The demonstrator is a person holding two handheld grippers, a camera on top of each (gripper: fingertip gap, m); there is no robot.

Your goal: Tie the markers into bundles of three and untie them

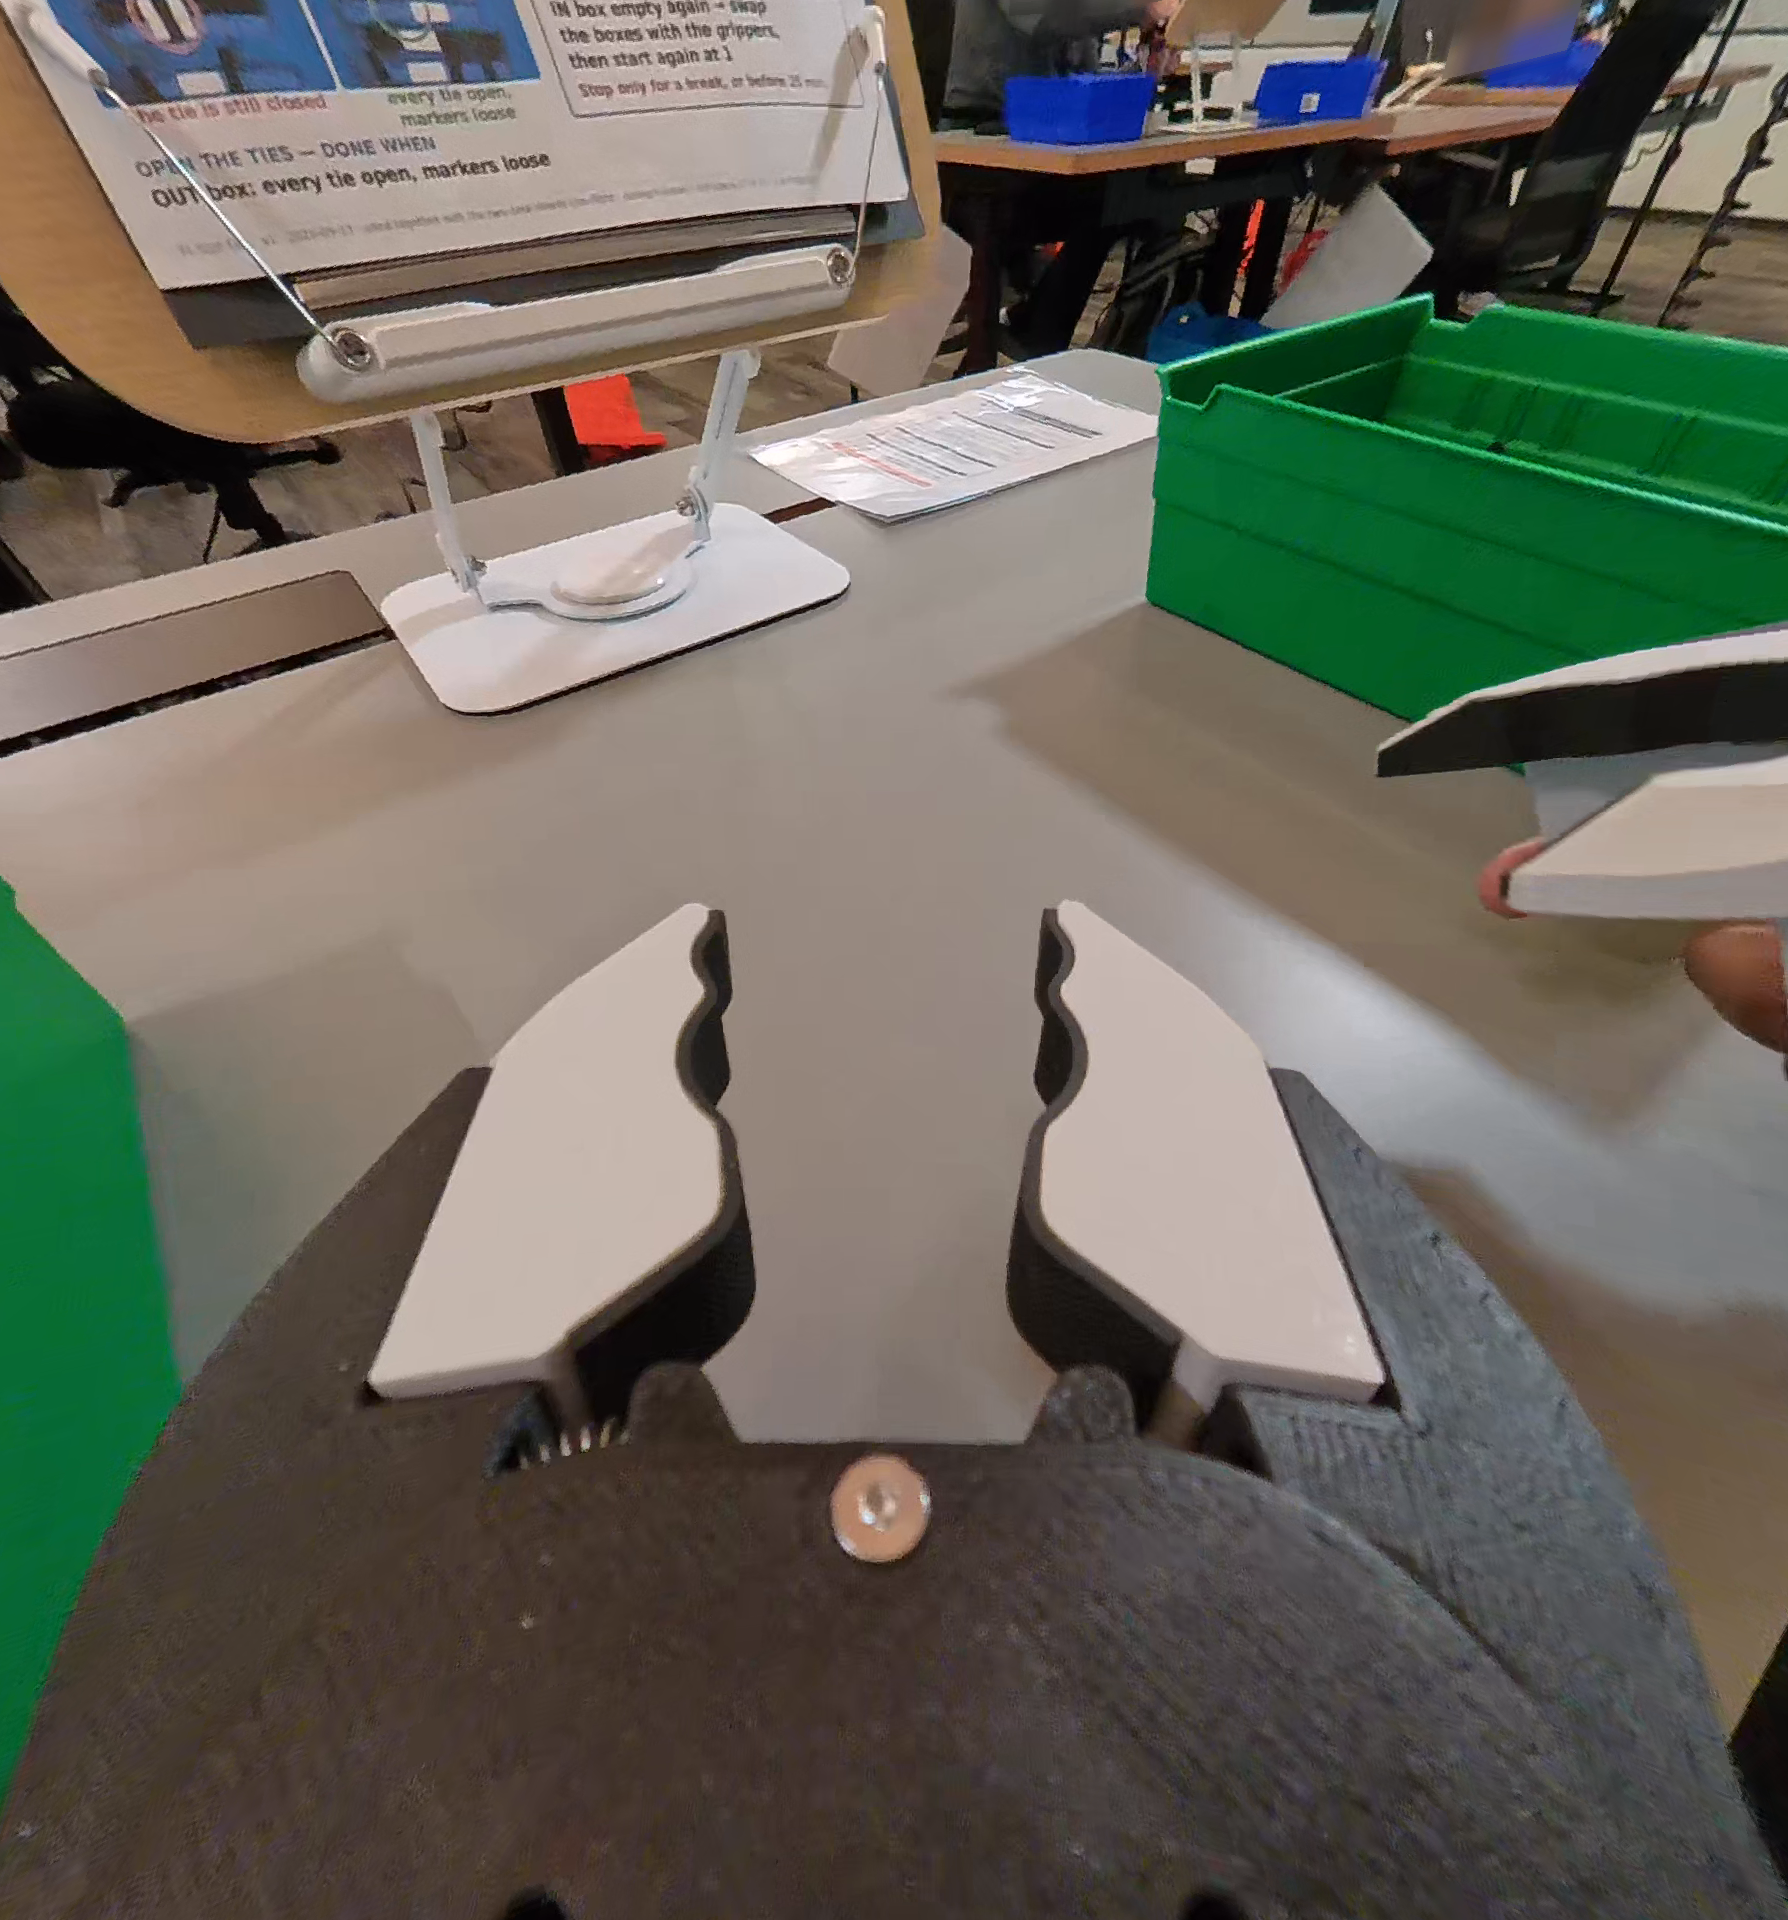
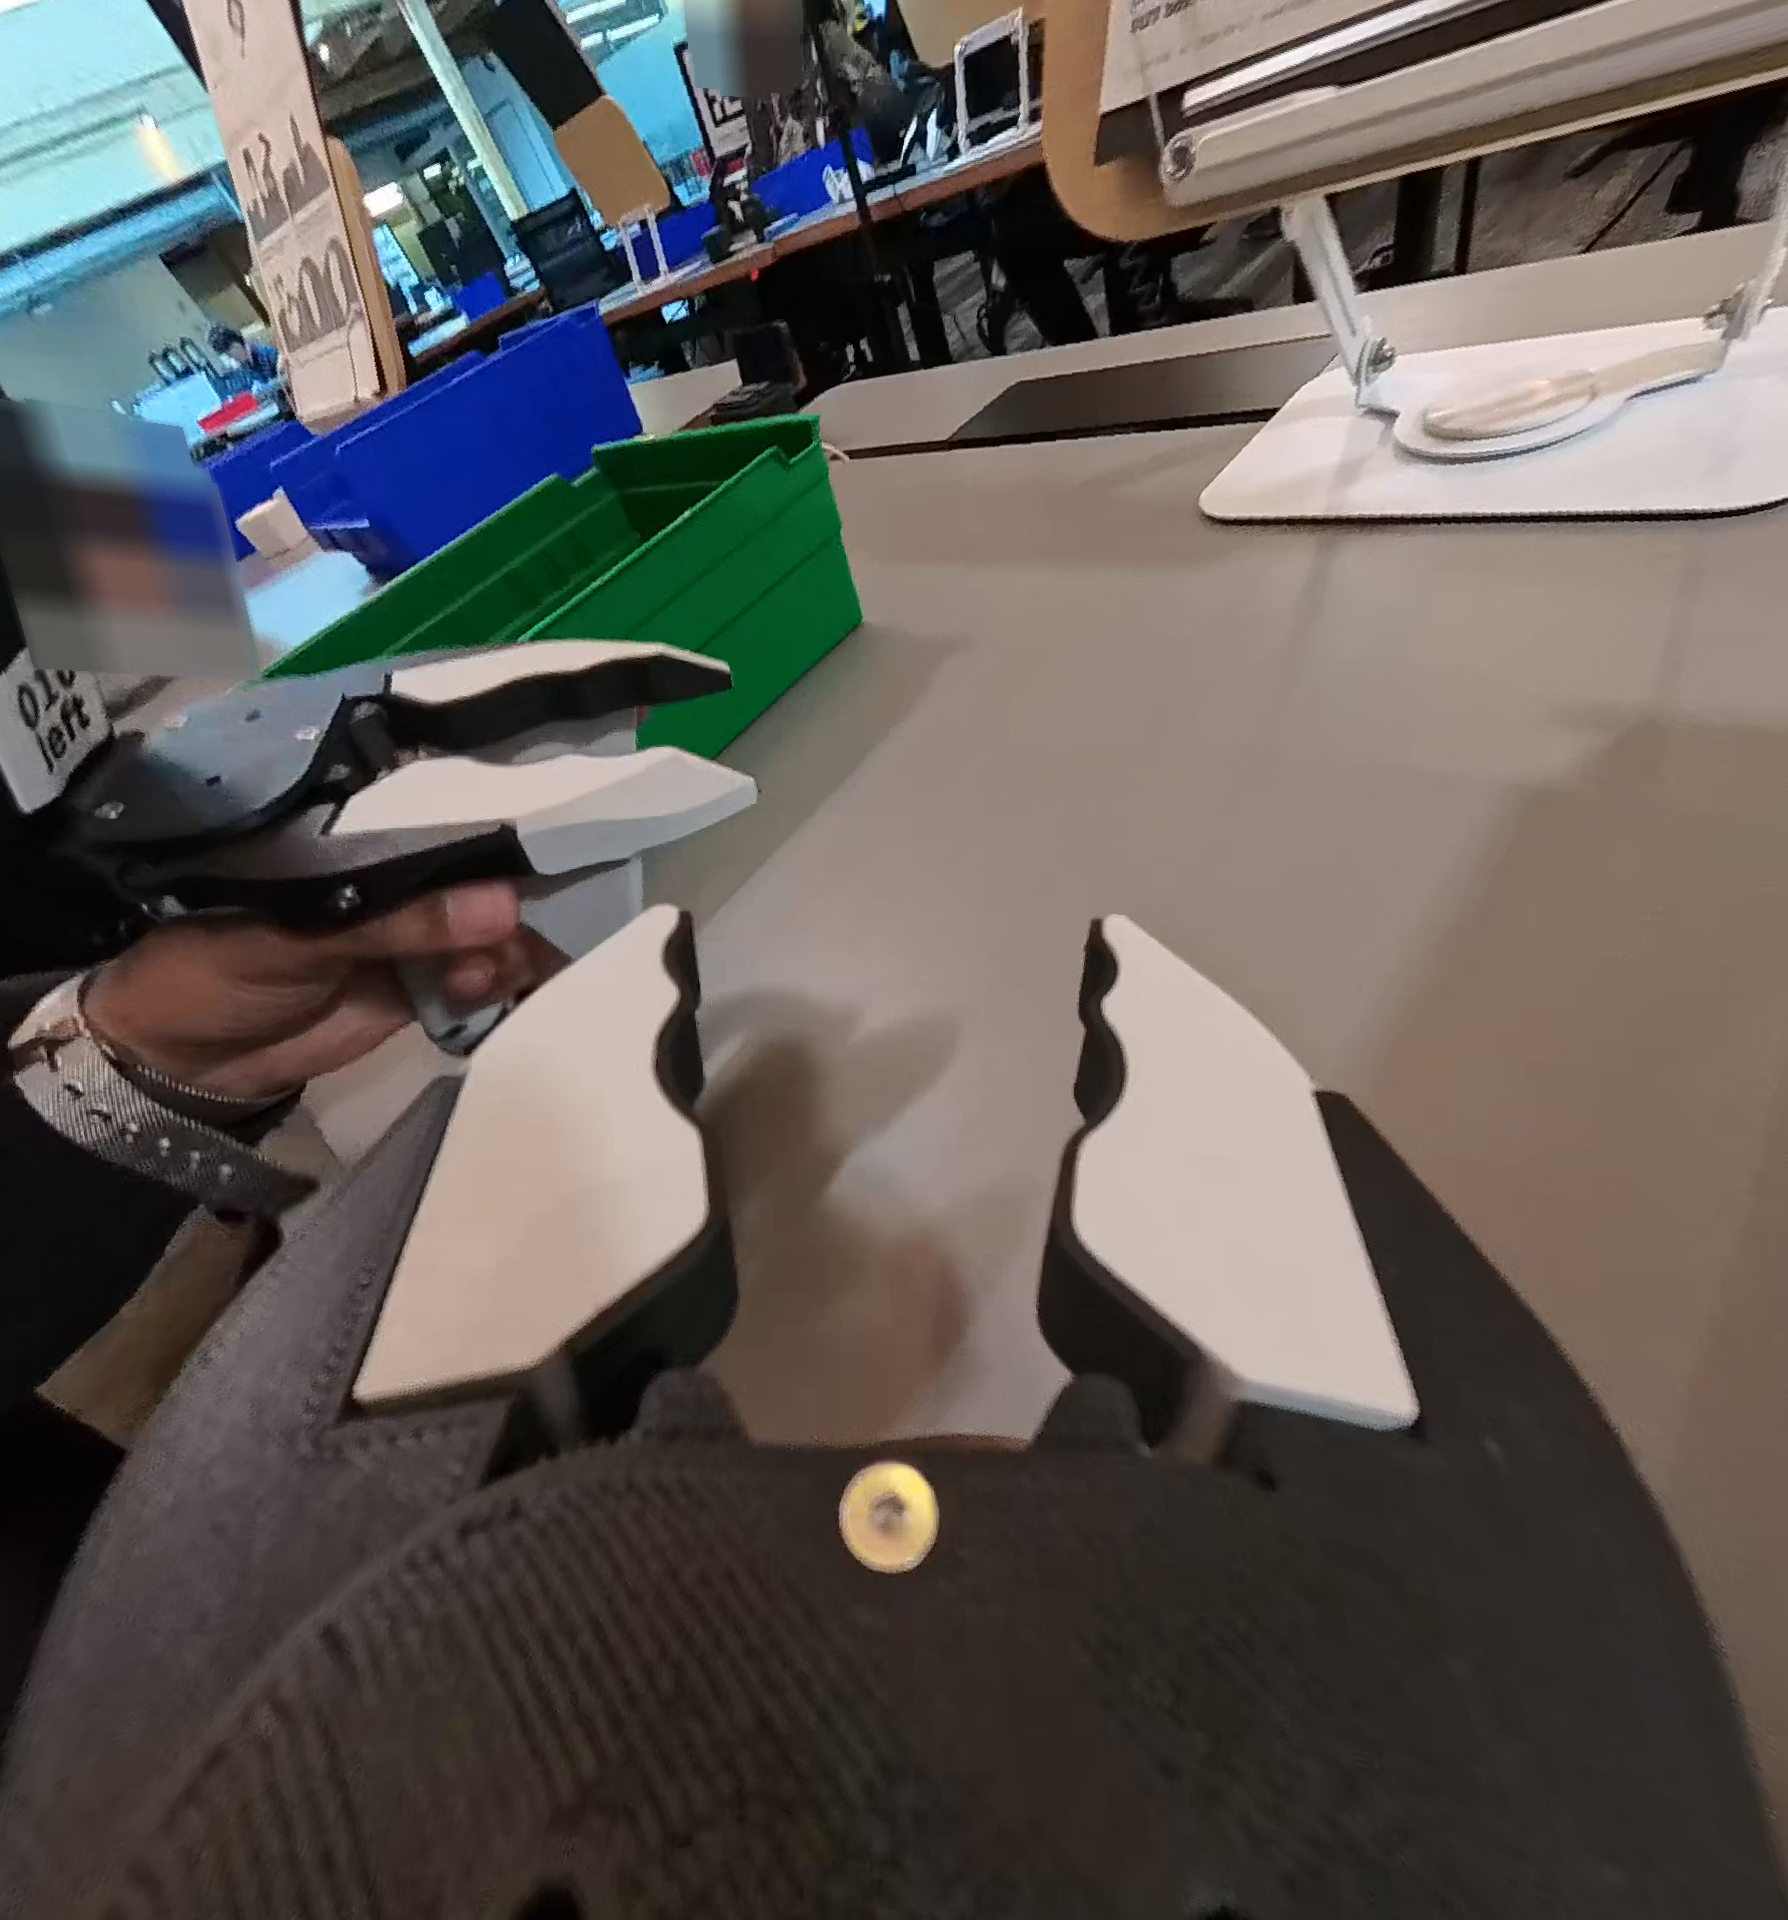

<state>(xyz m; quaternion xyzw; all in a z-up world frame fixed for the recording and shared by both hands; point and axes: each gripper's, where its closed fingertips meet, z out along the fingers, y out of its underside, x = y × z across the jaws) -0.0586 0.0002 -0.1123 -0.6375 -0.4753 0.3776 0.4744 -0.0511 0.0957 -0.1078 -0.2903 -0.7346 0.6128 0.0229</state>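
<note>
Left wrist view: we see the left hand-held gripper point(image 1: 882, 925) spread wide, empty, above the bare grey counter point(image 1: 869, 748); a green bin point(image 1: 1441, 540) lies ahead to its right.

Right wrist view: the right hand-held gripper point(image 2: 890, 935) gapes equally, holding nothing; a document stand point(image 2: 1534, 436) lies ahead right.

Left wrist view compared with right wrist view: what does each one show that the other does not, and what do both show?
Only the left wrist view shows the plastic-sleeved sheet lying on the table and the green bin to the right.

Only the right wrist view shows the blue bins, a different green bin to the left, and the hand holding the left claw.

Both show the grey table, the white stand with its board, and each other's claw, open and empty; the right claw enters the left view.
</note>
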